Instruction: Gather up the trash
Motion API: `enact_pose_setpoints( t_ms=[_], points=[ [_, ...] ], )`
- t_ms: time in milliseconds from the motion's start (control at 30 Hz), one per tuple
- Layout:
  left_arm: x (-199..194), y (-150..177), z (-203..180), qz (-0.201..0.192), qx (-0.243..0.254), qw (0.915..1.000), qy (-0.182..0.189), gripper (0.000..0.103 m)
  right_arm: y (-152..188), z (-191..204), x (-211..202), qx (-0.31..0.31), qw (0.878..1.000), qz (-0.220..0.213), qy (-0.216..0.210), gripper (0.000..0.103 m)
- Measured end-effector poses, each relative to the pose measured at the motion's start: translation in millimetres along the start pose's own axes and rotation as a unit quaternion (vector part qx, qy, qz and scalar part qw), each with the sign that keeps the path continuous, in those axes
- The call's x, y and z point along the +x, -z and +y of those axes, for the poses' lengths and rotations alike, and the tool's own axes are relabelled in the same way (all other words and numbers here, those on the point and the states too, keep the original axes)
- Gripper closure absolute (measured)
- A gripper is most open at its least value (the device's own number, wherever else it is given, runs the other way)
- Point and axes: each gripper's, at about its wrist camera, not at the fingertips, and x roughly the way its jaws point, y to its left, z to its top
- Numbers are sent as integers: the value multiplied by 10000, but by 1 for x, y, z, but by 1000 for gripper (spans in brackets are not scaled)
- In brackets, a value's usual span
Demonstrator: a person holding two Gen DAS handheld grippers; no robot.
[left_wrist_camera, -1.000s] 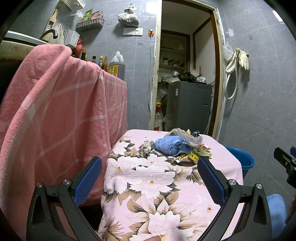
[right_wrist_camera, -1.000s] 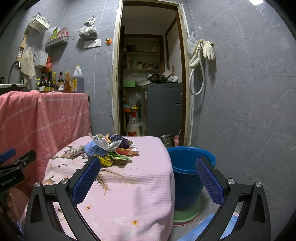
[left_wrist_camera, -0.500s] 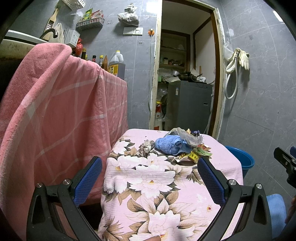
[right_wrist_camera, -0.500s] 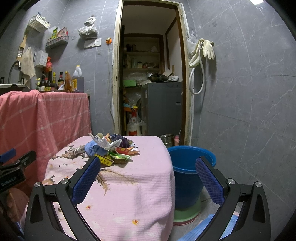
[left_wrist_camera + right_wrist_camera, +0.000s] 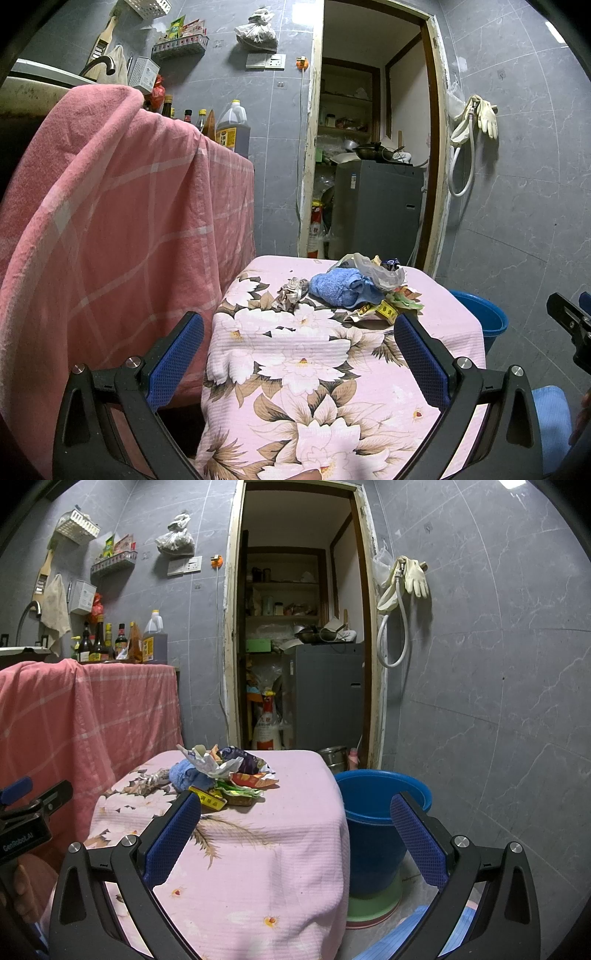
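At the far end of the cloth-covered counter [image 5: 258, 834] lay the trash pile [image 5: 225, 775]: crinkled wrappers, light and springy, best pinched at a raised fold. Both the left gripper [image 5: 299, 350] and the right gripper [image 5: 295, 830] hung back, jaws spread, empty, with the blue bucket [image 5: 380, 812] beside the counter.
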Motion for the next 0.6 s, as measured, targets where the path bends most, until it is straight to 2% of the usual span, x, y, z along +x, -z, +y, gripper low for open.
enact_pose_setpoints(
  t_ms=[300, 467, 600],
  points=[
    [0, 0, 0, 27, -11, 10000, 1, 2, -2, -3, 0, 5, 10000, 13, -3, 0],
    [7, 6, 1, 184, -60, 9998, -46, 2, 2, 0, 3, 90, 9998, 101, -123, 0],
    [22, 5, 9, 414, -147, 9990, -120, 2, 9, 2, 21, 163, 9993, 185, -272, 0]
  ],
)
